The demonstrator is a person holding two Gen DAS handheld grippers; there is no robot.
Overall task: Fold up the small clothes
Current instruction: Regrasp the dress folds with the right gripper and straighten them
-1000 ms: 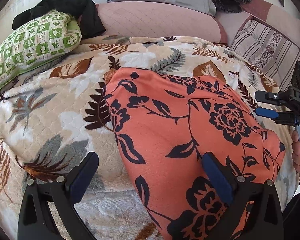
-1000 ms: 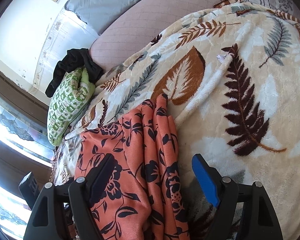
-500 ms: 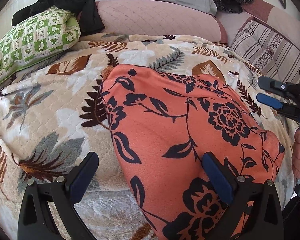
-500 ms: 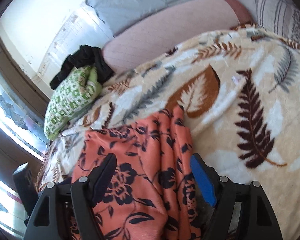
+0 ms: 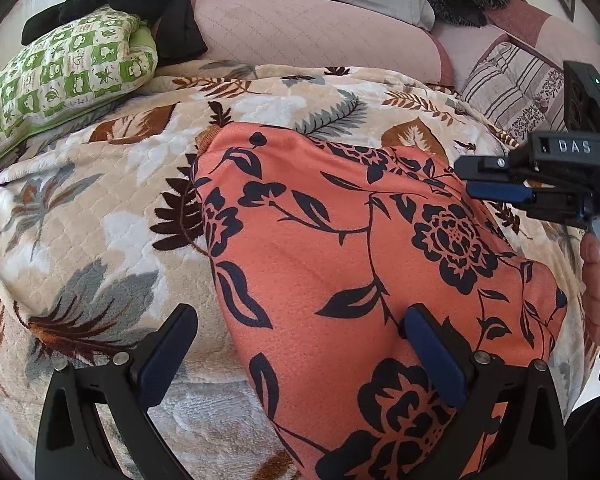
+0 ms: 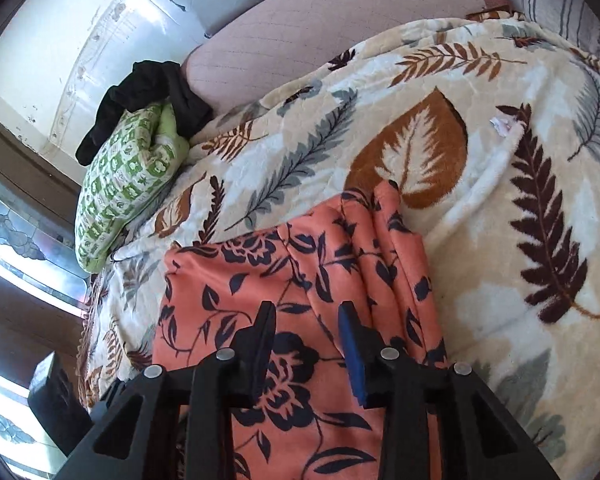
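Where it lay: While both grippers stood at the near edge of the bed, the orange floral garment (image 5: 340, 264) lay spread on the leaf-print blanket (image 5: 100, 208), running from the near edge away toward the pink headboard cushion (image 5: 308, 36).
Long axis: near to far — the narrow far end reached the brown leaf, the broad end dropped out of sight under the tools.
Right-hand edge: in the right wrist view the cloth (image 6: 300, 280) was bunched into long pleats along its right side, parallel to that axis.
Left gripper (image 5: 300, 356): jaws spread wide, holding nothing; the right-hand pad rested over the cloth, the left-hand one over bare blanket, so the garment's left edge ran between them.
Right gripper (image 6: 306, 344): jaws had just been drawing together, with a flat part of the cloth lying between and below the pads; whether they pinched it yet could not be told from either view.
Nearer hand: the right one, judged by its tips sitting directly over the fabric beside the pleats.
Key relation: the pleated edge lay just right of the right jaws, so a fold across the long axis would likely start there.
Surroundings: green-checked pillow (image 5: 60, 76) and black garment (image 5: 140, 4) at far left, well apart.
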